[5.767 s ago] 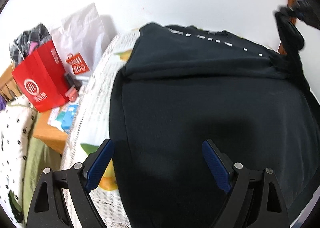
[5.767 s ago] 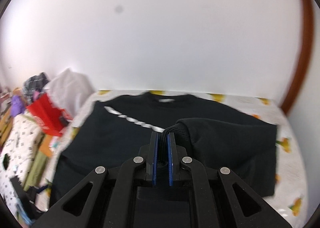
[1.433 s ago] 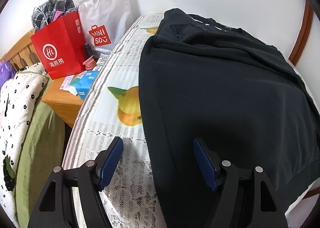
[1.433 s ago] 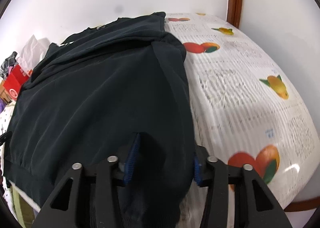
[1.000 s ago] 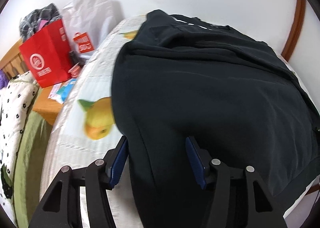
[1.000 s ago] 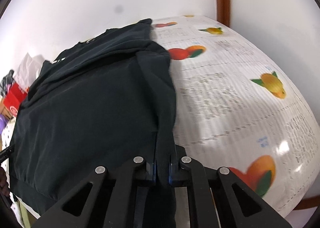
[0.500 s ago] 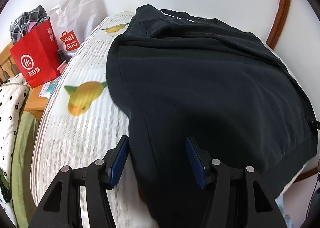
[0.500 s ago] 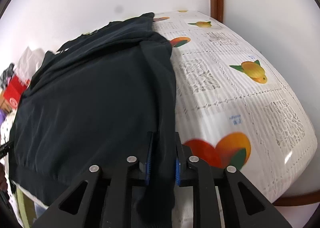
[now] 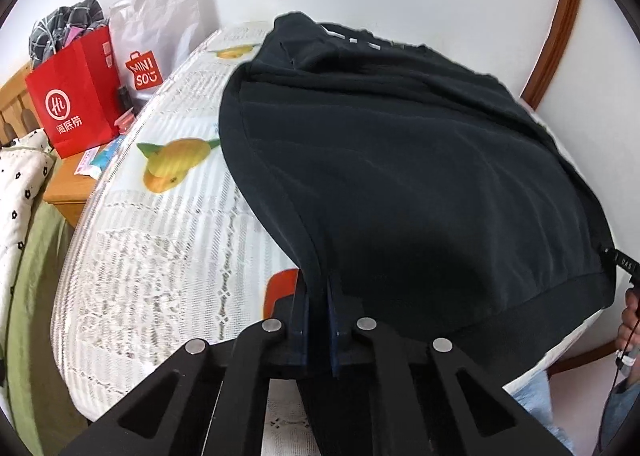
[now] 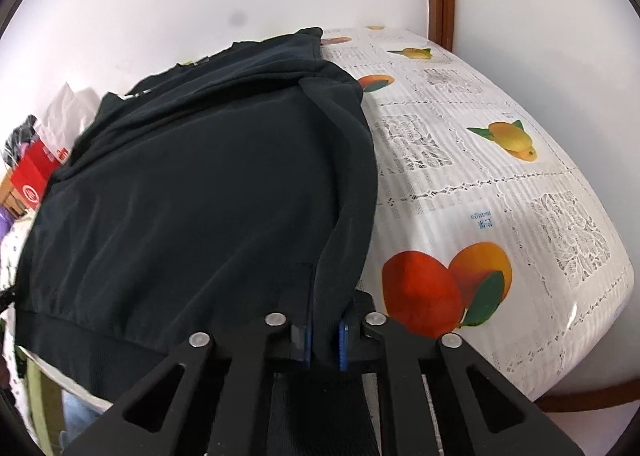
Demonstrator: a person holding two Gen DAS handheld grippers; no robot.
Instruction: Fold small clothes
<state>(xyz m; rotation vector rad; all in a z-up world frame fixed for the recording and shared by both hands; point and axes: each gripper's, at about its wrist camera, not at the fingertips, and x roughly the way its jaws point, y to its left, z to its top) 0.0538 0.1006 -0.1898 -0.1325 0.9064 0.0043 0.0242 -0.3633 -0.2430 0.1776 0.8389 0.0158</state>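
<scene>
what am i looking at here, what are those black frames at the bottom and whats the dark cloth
No robot: a person holds a two-finger gripper in each hand, each with a fisheye camera looking along its fingers. One picture comes from the left gripper, the other from the right gripper. A black sweatshirt lies on a table under a fruit-print cloth. Each gripper is shut on a near corner of the sweatshirt's hem. A red bag and a white bag stand beside the table.

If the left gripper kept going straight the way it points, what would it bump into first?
The left gripper is already shut on the black sweatshirt, so it would push into that cloth first, then probably the fruit-print tablecloth beneath; depth is hard to judge.
</scene>
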